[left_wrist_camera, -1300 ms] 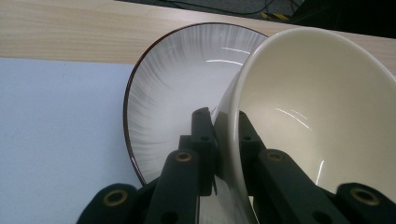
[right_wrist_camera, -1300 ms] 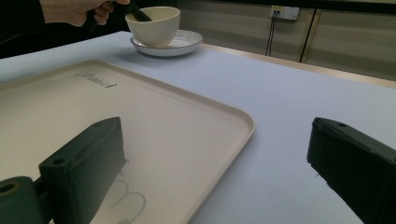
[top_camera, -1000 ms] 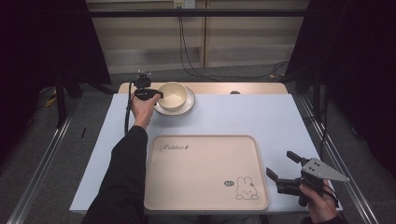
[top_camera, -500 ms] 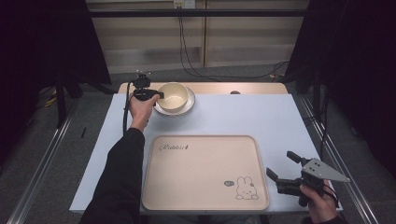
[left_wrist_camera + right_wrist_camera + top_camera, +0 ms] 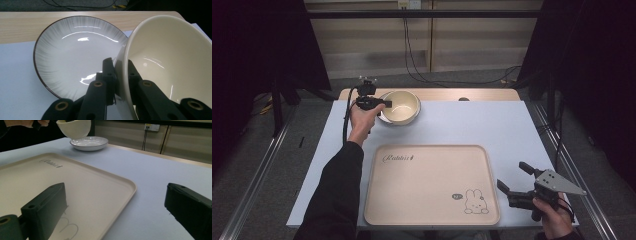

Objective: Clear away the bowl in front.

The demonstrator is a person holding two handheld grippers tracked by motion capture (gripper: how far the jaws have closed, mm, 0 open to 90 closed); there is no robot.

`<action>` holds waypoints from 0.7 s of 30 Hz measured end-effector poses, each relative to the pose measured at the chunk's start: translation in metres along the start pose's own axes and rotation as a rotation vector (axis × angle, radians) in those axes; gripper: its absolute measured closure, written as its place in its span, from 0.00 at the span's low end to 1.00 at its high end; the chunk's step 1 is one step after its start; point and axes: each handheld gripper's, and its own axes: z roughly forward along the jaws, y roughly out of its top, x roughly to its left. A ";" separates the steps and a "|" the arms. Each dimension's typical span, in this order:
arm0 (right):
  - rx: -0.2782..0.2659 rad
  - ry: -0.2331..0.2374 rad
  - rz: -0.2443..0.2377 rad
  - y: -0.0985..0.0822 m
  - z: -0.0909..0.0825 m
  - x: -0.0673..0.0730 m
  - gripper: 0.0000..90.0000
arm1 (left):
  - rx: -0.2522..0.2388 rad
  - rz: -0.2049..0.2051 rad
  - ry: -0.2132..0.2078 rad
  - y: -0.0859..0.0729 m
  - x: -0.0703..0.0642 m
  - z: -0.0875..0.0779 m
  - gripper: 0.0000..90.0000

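Note:
At the table's far left, my left gripper [image 5: 384,104] is shut on the near rim of a cream bowl [image 5: 402,104]. The bowl hangs tilted just above a grey-white plate with a dark rim [image 5: 382,115]. In the left gripper view one jaw is outside the bowl [image 5: 170,57] and one inside, with the plate [image 5: 75,50] behind and below my left gripper [image 5: 120,63]. The right gripper view has the raised bowl [image 5: 75,128] over the plate [image 5: 89,143]. My right gripper [image 5: 512,175] stands open with nothing in it, at the right front corner of the beige rabbit tray [image 5: 427,192].
The tray [image 5: 75,177] lies across the front middle of the pale blue table [image 5: 492,125], and my right gripper [image 5: 116,195] sits at its corner. A wooden strip [image 5: 482,94] runs along the far edge. Cables hang behind the table.
The left gripper has lifted the bowl off the plate, a little up and to the right, and the bowl now tilts. The right gripper has stayed where it was.

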 end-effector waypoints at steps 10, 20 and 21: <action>-0.004 -0.001 0.011 0.000 0.001 0.000 0.04 | 0.016 0.063 -0.023 0.001 -0.017 -0.006 0.92; -0.005 0.000 0.004 0.000 0.001 0.000 0.04 | 0.010 0.084 -0.070 -0.002 -0.037 -0.003 0.92; -0.007 0.000 0.000 0.000 0.001 0.000 0.04 | 0.019 0.099 -0.075 -0.003 -0.042 -0.001 0.92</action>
